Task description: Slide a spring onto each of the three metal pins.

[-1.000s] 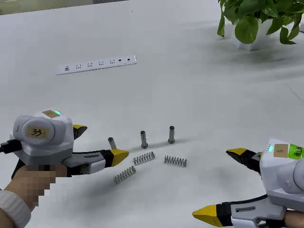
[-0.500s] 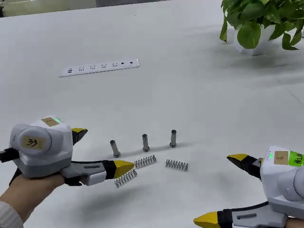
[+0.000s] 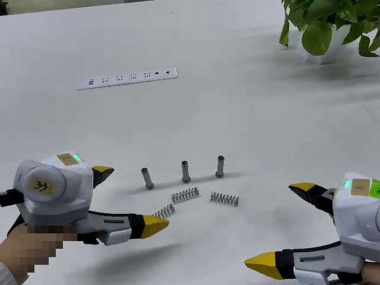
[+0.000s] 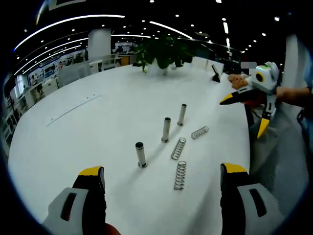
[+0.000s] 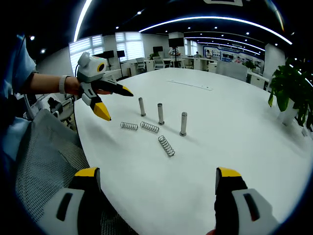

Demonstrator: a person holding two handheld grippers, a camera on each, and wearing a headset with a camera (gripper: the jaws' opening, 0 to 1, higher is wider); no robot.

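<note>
Seen from the head view, the left gripper (image 3: 130,198) lies nearly level over the white table (image 3: 249,113), at about 8 o'clock from the pins. Its yellow-tipped jaws are spread wide, point toward 3 o'clock and hold nothing. The hand beneath it (image 3: 29,252) is cut off by the frame corner. The right gripper (image 3: 280,225) sits at about 4 o'clock from the pins with its jaws aimed toward 9 o'clock. They too are wide apart and empty, and its body runs off the lower right edge. Three metal pins stand upright in a slanted row: the left pin (image 3: 147,178), the middle pin (image 3: 185,171) and the right pin (image 3: 220,167), all bare. Three springs lie flat just on the near side of them: the left spring (image 3: 164,211), the middle spring (image 3: 184,195) and the right spring (image 3: 224,199). The left spring's near end runs up to the left gripper's lower yellow tip, and the head view does not show whether the two touch. In the left gripper view that spring lies ahead between the jaws, apart from both. A power strip (image 3: 127,78) lies at 11 o'clock, well apart from the pins. A potted plant (image 3: 329,24) at 2 o'clock is clipped by the top edge.
</note>
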